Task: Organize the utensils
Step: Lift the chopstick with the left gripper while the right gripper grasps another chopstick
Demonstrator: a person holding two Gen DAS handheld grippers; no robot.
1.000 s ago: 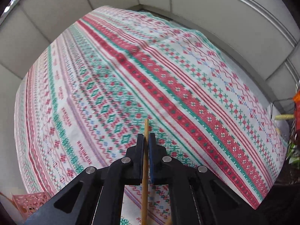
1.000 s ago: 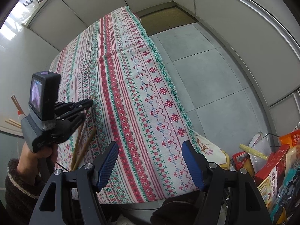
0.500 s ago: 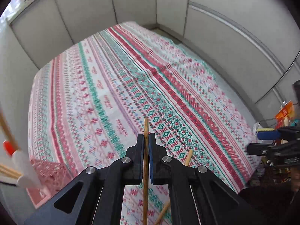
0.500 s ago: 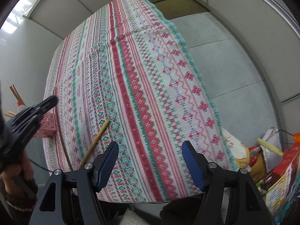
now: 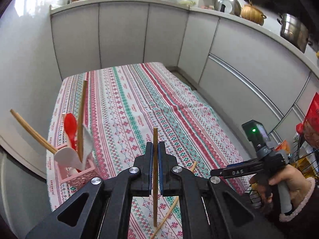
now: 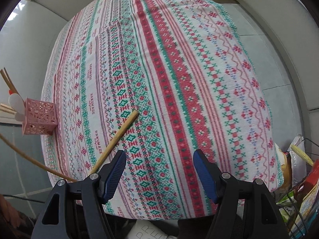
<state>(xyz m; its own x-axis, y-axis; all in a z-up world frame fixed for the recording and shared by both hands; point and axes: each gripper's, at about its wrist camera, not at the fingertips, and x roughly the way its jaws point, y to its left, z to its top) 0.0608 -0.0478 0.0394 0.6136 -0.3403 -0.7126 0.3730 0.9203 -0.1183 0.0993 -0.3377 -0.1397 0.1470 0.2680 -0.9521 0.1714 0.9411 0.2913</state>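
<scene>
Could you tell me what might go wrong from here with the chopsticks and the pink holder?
The left gripper pinches one chopstick on a thin line, so it may swivel or slip. The pink holder is already crowded and looks light; a clumsy insertion might tip it. The loose chopstick could roll when grabbed.

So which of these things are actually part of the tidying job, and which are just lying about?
Part of the job:
- chopstick clamped in the left claw
- loose chopstick lying on the tablecloth, near the open right claw
- pink holder, already holding spoons and chopsticks

Just lying about:
- steel pot and pumpkin on the counter
- snack packets beside the table
</scene>
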